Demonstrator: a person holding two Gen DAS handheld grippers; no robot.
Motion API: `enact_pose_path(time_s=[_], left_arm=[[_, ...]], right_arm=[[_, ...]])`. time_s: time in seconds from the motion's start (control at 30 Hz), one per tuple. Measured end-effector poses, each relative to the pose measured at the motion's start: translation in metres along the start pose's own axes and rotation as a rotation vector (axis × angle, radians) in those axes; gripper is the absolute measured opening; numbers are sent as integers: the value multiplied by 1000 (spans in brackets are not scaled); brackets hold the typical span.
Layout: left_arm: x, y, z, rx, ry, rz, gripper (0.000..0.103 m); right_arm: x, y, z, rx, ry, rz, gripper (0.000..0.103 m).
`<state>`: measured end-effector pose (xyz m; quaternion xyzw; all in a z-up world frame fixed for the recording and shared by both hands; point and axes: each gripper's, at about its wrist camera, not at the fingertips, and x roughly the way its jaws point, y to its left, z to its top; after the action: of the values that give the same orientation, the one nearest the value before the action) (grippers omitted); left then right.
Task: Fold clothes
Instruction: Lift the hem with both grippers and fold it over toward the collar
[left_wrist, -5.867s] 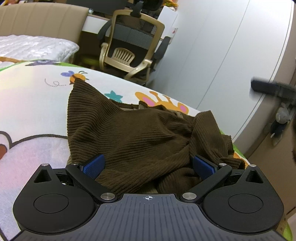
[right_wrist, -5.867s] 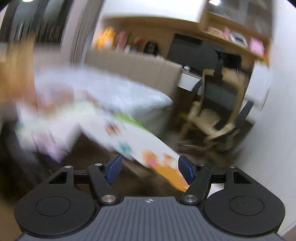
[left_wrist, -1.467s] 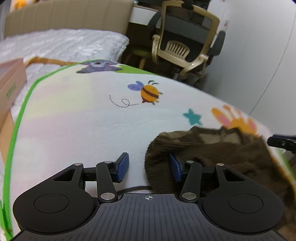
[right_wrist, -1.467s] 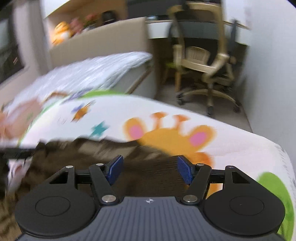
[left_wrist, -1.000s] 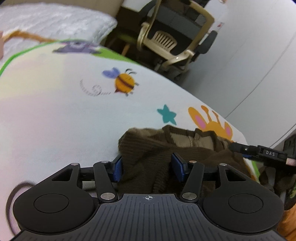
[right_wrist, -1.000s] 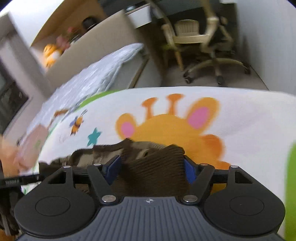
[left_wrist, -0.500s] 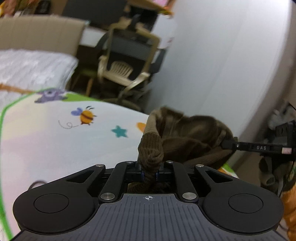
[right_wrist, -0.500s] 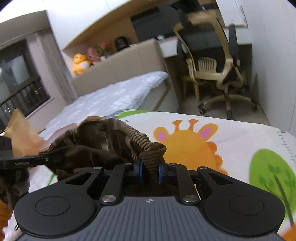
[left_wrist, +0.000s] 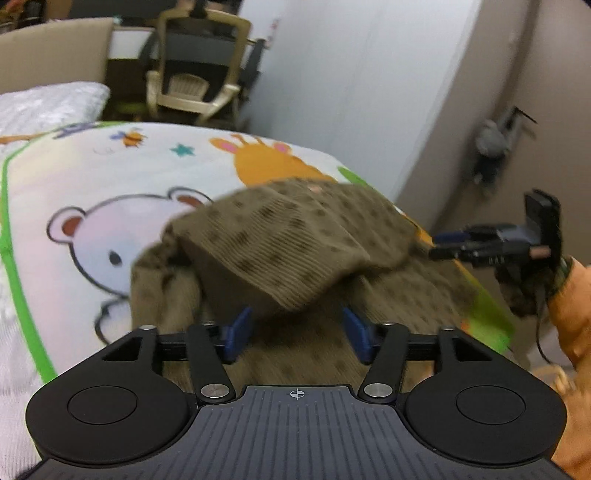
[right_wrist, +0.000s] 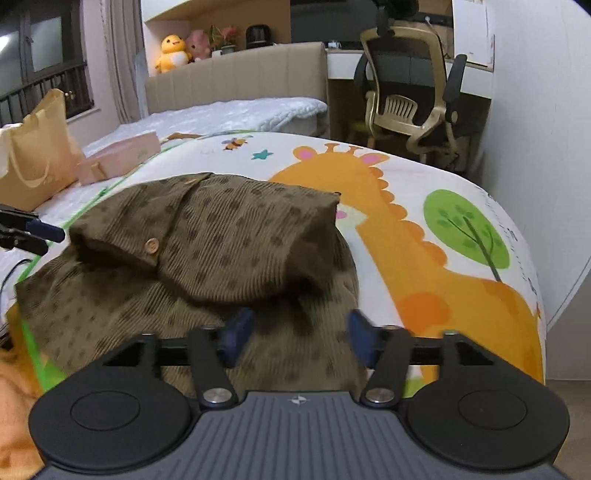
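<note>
1. Left wrist view: the left gripper (left_wrist: 297, 328) has its jaws spread wide and holds nothing. The brown dotted corduroy garment (left_wrist: 295, 236) lies just ahead on the cartoon-print mat (left_wrist: 110, 177), its upper layer doubled over. The right gripper (left_wrist: 443, 245) shows at the garment's right edge.
2. Right wrist view: the right gripper (right_wrist: 297, 332), jaws wide and empty, hangs over the garment (right_wrist: 207, 251), whose buttoned flap lies folded beside the mat's orange giraffe (right_wrist: 388, 221).

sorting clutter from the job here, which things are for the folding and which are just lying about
For the job:
brown dotted garment
left tool, open
right tool, open
cartoon play mat it lies on

Just lying about:
pink box
tan bag
office chair
yellow plush duck
</note>
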<state>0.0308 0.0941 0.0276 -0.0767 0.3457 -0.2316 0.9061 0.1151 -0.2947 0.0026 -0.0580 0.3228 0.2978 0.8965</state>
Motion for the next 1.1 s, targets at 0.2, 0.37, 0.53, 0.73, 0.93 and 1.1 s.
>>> enact_pose_path(time_s=[0.2, 0.37, 0.53, 0.73, 0.93, 1.1], left_arm=[[-5, 28, 8, -240, -86, -81, 93], [49, 56, 14, -477, -40, -93, 89], [86, 67, 24, -556, -11, -83, 64], [36, 40, 48, -441, -109, -55, 28], [-13, 2, 20, -339, -65, -95, 36], [11, -1, -27, -317, 101, -65, 50]], right_arm=[[-17, -34, 17, 212, -132, 64, 79], [41, -32, 28, 307, -104, 94, 79], [94, -7, 47, 241, -47, 101, 33], [32, 31, 66, 90, -145, 96, 11], [-28, 36, 25, 114, -141, 131, 13], [-5, 26, -28, 171, 57, 89, 37]])
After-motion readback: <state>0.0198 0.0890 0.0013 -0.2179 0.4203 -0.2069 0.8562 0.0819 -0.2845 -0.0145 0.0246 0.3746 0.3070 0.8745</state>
